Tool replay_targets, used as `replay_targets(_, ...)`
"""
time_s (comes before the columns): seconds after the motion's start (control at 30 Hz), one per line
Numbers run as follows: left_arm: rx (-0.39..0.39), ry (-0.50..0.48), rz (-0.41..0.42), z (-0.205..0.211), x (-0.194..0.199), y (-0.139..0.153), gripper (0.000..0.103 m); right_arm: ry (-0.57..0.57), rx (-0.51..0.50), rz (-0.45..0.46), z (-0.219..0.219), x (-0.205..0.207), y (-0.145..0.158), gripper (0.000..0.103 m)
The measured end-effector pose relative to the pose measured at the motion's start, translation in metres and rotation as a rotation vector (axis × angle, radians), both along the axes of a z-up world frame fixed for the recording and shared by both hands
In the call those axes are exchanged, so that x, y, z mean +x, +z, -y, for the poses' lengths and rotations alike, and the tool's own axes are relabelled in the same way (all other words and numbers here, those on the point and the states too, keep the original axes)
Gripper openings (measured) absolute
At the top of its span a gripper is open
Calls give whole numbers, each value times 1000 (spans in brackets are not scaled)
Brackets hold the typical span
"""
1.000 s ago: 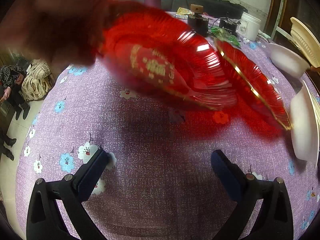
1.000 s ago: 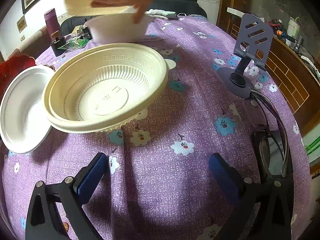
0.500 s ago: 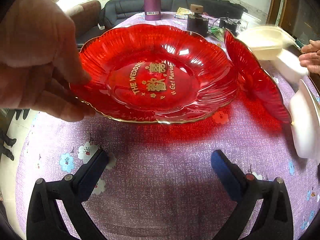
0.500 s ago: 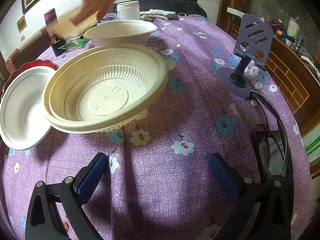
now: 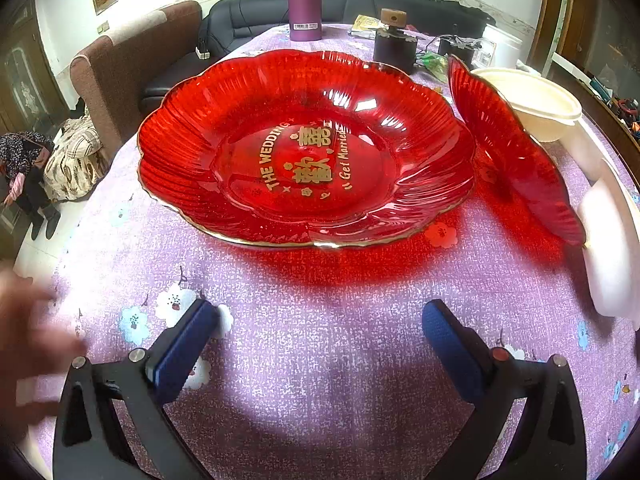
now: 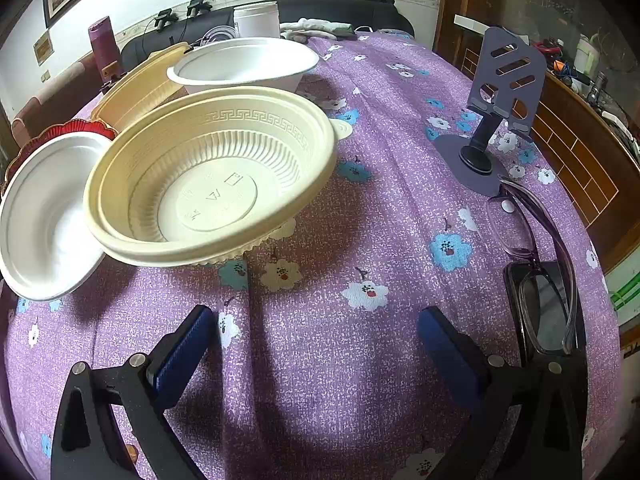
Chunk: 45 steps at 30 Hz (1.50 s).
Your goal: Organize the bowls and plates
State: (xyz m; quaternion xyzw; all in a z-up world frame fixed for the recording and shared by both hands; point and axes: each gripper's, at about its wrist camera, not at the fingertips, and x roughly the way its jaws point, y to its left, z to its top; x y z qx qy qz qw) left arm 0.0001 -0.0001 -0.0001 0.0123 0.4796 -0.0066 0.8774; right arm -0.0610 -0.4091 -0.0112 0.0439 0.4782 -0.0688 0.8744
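A large red glass plate (image 5: 308, 152) with gold lettering lies flat on the purple tablecloth ahead of my open, empty left gripper (image 5: 320, 340). A second red plate (image 5: 516, 160) leans tilted at its right, next to a cream bowl (image 5: 536, 108) and a white bowl (image 5: 612, 236). In the right wrist view a cream ribbed bowl (image 6: 208, 184) sits tilted ahead-left of my open, empty right gripper (image 6: 316, 340), resting against a white bowl (image 6: 40, 216). Behind stand another white bowl (image 6: 244, 64), another cream bowl (image 6: 140, 88) and a red plate's rim (image 6: 76, 128).
A purple bottle (image 5: 305, 0), a dark jar (image 5: 394, 44) and a white tub (image 5: 502, 46) stand at the table's far side. A phone stand (image 6: 496, 112), glasses (image 6: 540, 248) and a phone (image 6: 548, 300) lie right. A blurred hand (image 5: 28, 344) is at the left edge.
The hand set the large red plate flat on the table and drew back to the lower left. Another hand put down a cream bowl beside the far white bowl and left.
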Motion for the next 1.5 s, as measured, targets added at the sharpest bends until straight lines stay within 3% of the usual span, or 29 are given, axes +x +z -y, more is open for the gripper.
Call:
replay_targets(0.87, 0, 10, -2, 2, 1, 0, 103, -7, -2, -1, 1, 0, 0, 102)
replay_targets(1.03, -6, -10, -66, 0, -1, 2, 103, 14, 3, -14, 0, 2, 0, 102)
replay_targets(1.13, -26, -39, -79, -2, -15, 6, 103, 59, 81, -69, 4, -2, 7, 102)
replay_targets(1.3, -55, -45, -34, -16, -45, 26, 103, 90, 231, -48, 9, -24, 29, 101)
replay_targets(1.43, -77, -30, 3, -35, -59, 51, 103, 174, 304, -20, -5, -30, 53, 86)
replay_targets(1.5, -91, -12, 13, -45, -58, 62, 103, 227, 351, -12, -15, -27, 66, 84)
